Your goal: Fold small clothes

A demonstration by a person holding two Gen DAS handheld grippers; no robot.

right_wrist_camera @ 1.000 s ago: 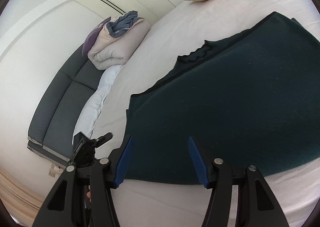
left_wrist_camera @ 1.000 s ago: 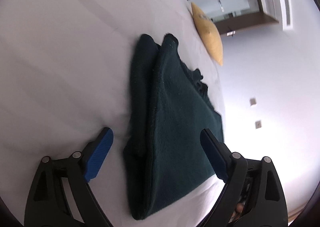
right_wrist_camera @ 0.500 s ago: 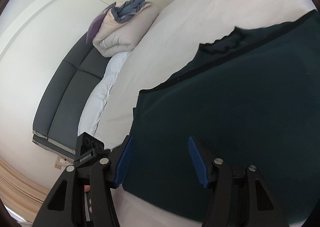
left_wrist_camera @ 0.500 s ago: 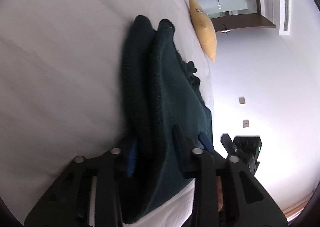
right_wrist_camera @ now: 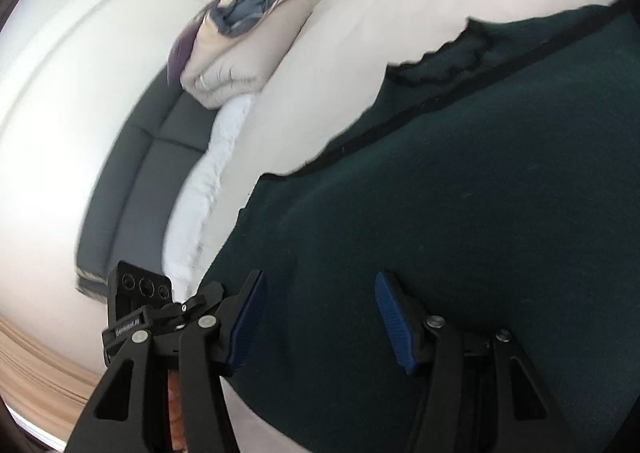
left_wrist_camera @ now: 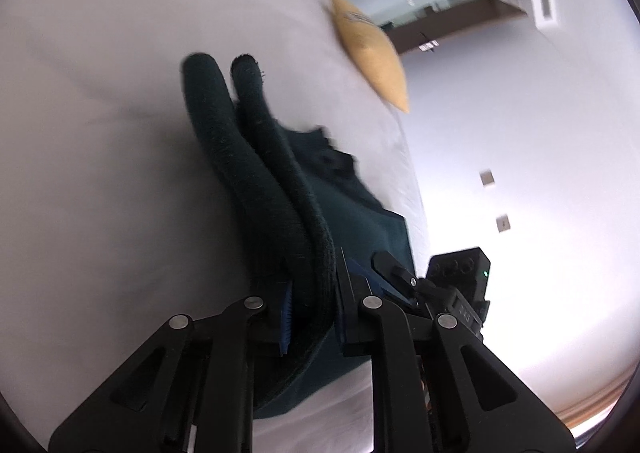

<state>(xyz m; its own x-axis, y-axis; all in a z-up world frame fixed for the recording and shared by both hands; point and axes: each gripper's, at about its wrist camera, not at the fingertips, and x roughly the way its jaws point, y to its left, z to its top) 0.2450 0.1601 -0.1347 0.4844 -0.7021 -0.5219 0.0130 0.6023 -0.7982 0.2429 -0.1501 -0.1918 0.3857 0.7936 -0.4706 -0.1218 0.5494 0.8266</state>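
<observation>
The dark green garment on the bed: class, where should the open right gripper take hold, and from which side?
Grip the dark green garment at its near hem, coming in low from the bed edge with the right gripper: the hem lies flat, nearest the open jaws.

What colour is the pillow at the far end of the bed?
Yellow pillow, clearest in the left wrist view.

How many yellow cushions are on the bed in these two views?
1. The yellow cushion lies at the far edge of the white bed, beyond the dark green garment; the right wrist view catches only its edge at the top.
</observation>
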